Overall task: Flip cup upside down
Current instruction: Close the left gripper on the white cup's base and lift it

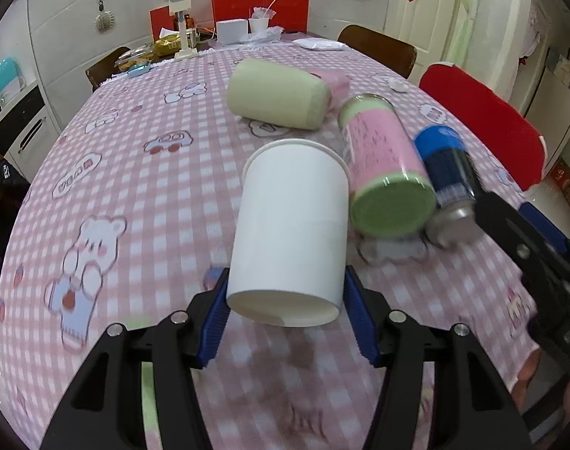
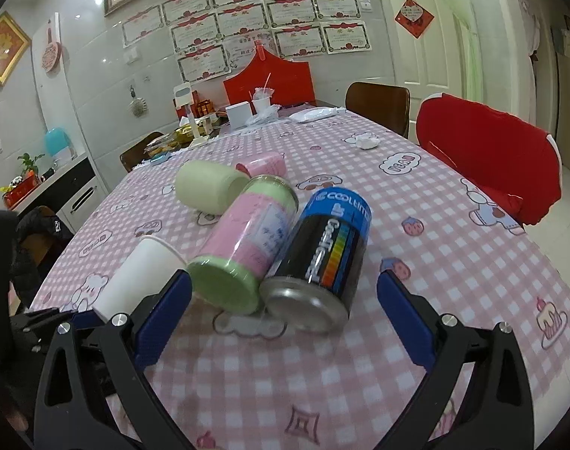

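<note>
A white paper cup [image 1: 290, 230] is held between the blue pads of my left gripper [image 1: 286, 292], which is shut on its base end. The cup is tilted, base toward the camera and rim pointing away, above the pink checked tablecloth [image 1: 134, 187]. The cup also shows in the right wrist view [image 2: 138, 273] at the left, with the left gripper below it. My right gripper [image 2: 285, 292] is open and empty, its pads either side of two lying cans without touching them. It also shows at the right edge of the left wrist view [image 1: 528, 247].
A pink-and-green can [image 2: 243, 243] and a blue-and-black can [image 2: 322, 258] lie side by side. A pale green cup [image 2: 206, 185] and a pink cup [image 2: 264, 165] lie behind them. Red-covered chairs [image 2: 487, 153] stand at the table's right; clutter sits at the far end.
</note>
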`<state>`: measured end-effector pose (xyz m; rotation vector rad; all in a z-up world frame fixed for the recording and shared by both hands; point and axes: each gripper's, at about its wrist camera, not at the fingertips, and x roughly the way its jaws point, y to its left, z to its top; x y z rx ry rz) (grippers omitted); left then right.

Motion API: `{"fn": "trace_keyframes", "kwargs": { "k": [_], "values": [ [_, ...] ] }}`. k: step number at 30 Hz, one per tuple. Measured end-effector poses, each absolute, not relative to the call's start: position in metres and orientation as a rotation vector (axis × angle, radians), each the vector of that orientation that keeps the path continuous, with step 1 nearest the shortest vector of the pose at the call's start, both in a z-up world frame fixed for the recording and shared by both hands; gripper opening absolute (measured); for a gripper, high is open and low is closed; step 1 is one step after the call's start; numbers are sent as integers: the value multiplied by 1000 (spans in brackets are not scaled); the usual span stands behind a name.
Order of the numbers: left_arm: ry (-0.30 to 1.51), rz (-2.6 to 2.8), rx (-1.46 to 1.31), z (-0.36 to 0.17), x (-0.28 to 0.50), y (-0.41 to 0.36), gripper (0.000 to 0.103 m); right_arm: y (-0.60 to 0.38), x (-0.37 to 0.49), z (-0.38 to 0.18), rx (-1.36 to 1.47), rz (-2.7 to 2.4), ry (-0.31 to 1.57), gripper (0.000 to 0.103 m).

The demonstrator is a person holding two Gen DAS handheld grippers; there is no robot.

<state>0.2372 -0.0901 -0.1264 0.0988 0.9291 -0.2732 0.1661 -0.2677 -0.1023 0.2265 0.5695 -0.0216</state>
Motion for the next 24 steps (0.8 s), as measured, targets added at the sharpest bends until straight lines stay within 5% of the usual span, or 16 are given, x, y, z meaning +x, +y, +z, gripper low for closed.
{"fn": "trace_keyframes", "kwargs": {
  "k": [24],
  "values": [
    [920, -296, 19, -132, 162, -76, 58, -247, 124, -110, 243, 17, 669, 95]
  ]
}}
